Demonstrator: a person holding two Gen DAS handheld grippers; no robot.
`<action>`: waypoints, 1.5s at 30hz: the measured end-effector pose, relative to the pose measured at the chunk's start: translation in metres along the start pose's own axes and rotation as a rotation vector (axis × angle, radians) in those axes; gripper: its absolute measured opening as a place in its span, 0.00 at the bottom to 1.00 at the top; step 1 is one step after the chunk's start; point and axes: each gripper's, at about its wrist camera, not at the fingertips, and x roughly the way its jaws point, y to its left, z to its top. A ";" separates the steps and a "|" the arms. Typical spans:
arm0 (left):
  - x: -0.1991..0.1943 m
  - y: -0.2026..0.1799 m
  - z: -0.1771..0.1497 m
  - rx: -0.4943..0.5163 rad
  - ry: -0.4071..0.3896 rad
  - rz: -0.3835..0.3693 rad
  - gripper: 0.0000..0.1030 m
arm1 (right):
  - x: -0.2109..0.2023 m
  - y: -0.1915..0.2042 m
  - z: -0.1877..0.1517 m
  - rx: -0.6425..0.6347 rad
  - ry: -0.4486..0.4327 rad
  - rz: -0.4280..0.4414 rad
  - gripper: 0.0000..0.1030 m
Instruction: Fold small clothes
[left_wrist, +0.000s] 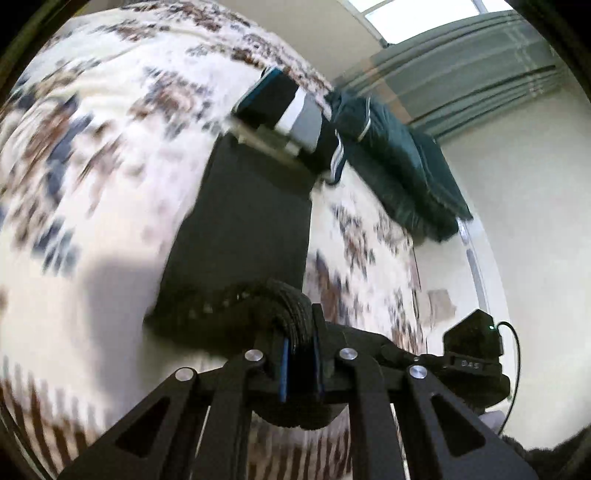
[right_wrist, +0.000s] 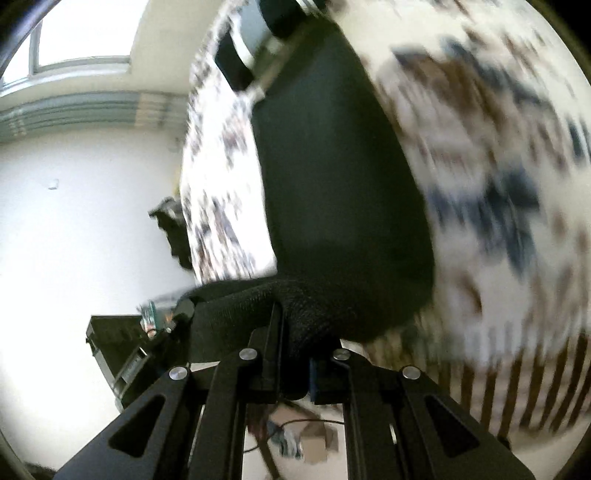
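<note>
my left gripper (left_wrist: 301, 354): fingers pinched tight on the black garment's (left_wrist: 240, 221) ribbed edge | my right gripper (right_wrist: 293, 343): same deal, clamped on its hem | patterned bedspread (left_wrist: 92, 166) underneath

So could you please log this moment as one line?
left gripper: shut on black garment | right gripper: shut on black garment | garment: near edge raised above patterned blanket
</note>
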 end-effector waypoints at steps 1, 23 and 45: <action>0.013 0.000 0.019 0.001 -0.009 -0.008 0.08 | 0.001 0.008 0.021 -0.008 -0.018 0.003 0.09; 0.183 0.074 0.221 -0.115 0.029 0.049 0.73 | 0.118 0.014 0.342 0.011 -0.092 -0.217 0.70; 0.147 0.097 -0.019 -0.567 -0.131 0.023 0.74 | 0.130 -0.085 0.354 -0.076 0.236 -0.125 0.70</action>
